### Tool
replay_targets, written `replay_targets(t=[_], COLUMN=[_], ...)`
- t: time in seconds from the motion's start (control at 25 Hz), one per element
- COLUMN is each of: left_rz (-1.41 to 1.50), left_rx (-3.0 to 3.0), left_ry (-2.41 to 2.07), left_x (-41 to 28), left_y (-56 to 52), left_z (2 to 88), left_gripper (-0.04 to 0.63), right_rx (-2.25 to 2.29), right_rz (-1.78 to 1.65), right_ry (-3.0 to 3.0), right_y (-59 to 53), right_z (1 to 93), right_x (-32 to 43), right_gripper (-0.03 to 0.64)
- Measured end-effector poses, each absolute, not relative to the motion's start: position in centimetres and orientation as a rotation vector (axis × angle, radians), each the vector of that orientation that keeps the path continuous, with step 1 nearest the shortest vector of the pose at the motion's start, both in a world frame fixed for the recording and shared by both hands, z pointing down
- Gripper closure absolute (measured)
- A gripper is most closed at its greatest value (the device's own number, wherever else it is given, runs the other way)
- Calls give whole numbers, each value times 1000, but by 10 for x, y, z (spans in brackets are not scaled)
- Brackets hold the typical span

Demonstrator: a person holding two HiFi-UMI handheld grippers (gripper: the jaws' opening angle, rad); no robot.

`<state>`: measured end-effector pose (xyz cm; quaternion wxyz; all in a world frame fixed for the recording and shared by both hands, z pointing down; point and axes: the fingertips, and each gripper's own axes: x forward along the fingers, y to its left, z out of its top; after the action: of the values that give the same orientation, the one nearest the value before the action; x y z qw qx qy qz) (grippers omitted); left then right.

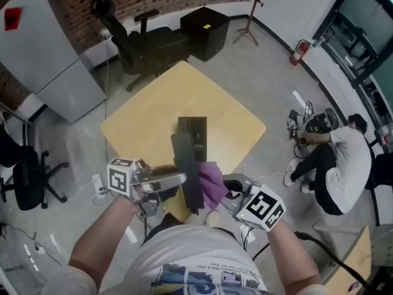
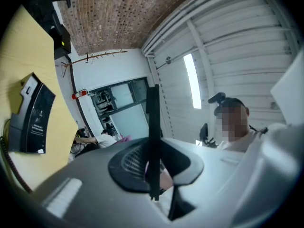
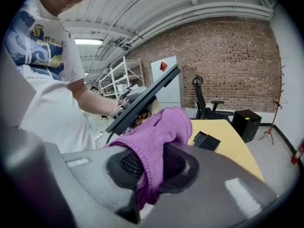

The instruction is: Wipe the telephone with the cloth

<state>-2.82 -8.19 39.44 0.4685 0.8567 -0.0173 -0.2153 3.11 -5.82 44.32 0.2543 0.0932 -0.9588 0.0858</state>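
The black telephone handset (image 1: 186,171) is lifted over the near corner of the yellow table (image 1: 141,121), and my left gripper (image 1: 178,180) is shut on its lower part. In the left gripper view the handset (image 2: 153,127) stands edge-on between the jaws of my left gripper (image 2: 153,177). My right gripper (image 1: 228,189) is shut on a purple cloth (image 1: 212,183) that lies against the handset's right side. In the right gripper view the cloth (image 3: 159,129) bulges out of my right gripper (image 3: 152,167) beside the tilted handset (image 3: 145,96). The telephone base (image 1: 194,134) rests on the table.
A black office chair (image 1: 138,39) and a black cabinet (image 1: 206,32) stand beyond the table. A grey locker (image 1: 43,54) is at far left, with another chair (image 1: 27,177) in front of it. A person (image 1: 334,158) sits on the floor to the right. A coiled cord (image 2: 8,156) runs from the base.
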Motion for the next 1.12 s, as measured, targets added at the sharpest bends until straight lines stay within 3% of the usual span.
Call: replay_targets(t=[0.52, 1.12], left_rz=[-502, -536], left_rx=[2103, 2120], left_ry=[-85, -182], left_x=[-4, -11], left_y=[-64, -56], left_z=[392, 385], left_gripper=[518, 518], right_rx=[361, -2], right_rz=[100, 151], right_ry=[-2778, -2730], right_y=[-132, -42], right_z=[369, 421], right_x=[20, 18], right_gripper=[574, 574])
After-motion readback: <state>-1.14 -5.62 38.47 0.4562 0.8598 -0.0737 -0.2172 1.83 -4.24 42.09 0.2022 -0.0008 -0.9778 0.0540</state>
